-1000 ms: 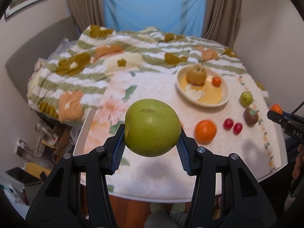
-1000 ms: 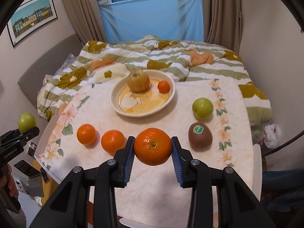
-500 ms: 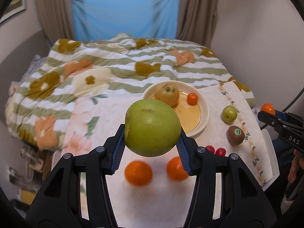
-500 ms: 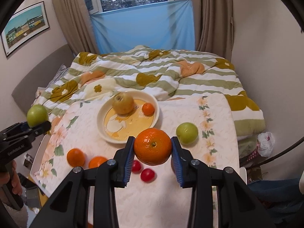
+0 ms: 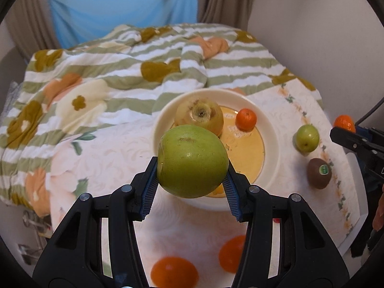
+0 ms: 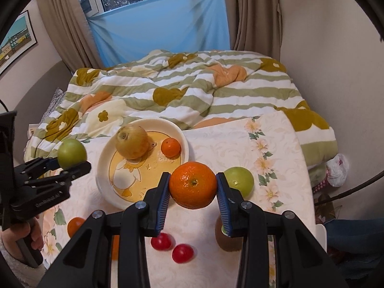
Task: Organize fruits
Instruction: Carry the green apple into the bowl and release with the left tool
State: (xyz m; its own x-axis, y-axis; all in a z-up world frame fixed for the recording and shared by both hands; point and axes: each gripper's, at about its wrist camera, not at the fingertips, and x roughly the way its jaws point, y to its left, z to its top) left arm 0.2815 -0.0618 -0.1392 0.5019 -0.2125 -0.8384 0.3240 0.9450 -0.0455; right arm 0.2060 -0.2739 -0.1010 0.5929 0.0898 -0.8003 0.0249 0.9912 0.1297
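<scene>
Tilted steeply downward over the floral-clothed table point(image 6: 216, 144), the left gripper point(image 5: 192, 180) pinches a green apple point(image 5: 192, 160) above the near rim of the cream bowl point(image 5: 271, 132). The right gripper point(image 6: 193, 189), angled down likewise, clamps an orange point(image 6: 192, 185) at the bowl's 4 o'clock edge. A pear point(image 6: 131, 141) and a small tangerine point(image 6: 170, 147) sit inside the bowl.

Left gripper point(image 5: 192, 187) angled downward, jaws clamped on a green apple point(image 5: 192, 160), right gripper point(image 6: 193, 204) likewise tilted, gripping an orange point(image 6: 192, 185)
</scene>
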